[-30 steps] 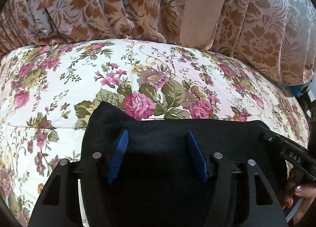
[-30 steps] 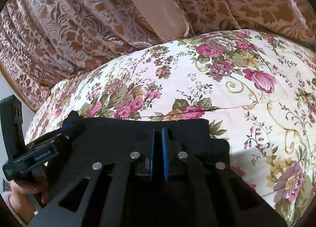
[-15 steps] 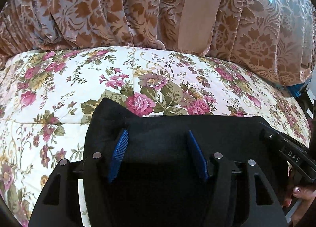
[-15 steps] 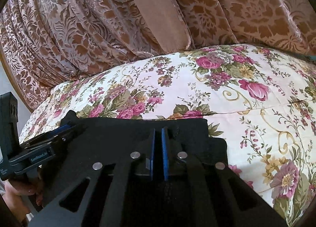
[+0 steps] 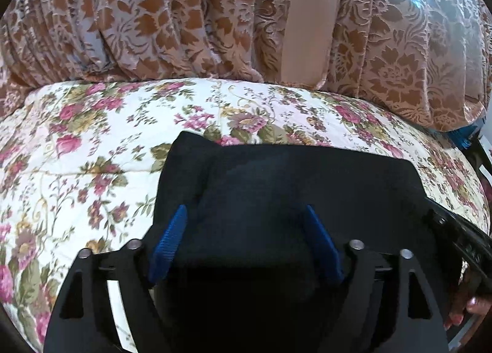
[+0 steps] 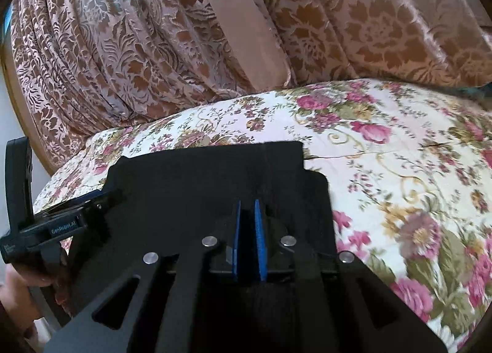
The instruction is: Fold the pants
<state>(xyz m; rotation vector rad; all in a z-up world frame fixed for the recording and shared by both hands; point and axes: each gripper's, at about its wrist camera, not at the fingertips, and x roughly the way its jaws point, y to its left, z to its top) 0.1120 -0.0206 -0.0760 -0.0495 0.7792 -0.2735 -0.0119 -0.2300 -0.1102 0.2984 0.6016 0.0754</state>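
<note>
The black pants (image 5: pixel 292 177) lie folded on the floral bedspread (image 5: pixel 92 137), in both wrist views (image 6: pixel 209 174). My left gripper (image 5: pixel 246 214) is open, its blue pads spread wide above the dark cloth near its left edge, holding nothing. My right gripper (image 6: pixel 247 208) has its blue pads nearly together over the right part of the pants; cloth seems pinched between them. The other gripper shows at each view's side edge.
A brown patterned curtain (image 5: pixel 184 14) hangs along the far side of the bed (image 6: pixel 384 30). The bedspread (image 6: pixel 399 168) spreads right of the pants. A blue object (image 5: pixel 467 134) lies at the bed's far right. A hand (image 5: pixel 473 313) holds the right gripper's handle.
Both grippers have drawn back toward me and tilted up, so more curtain shows. The pants' far edge looks flatter. The jaws have not changed.
</note>
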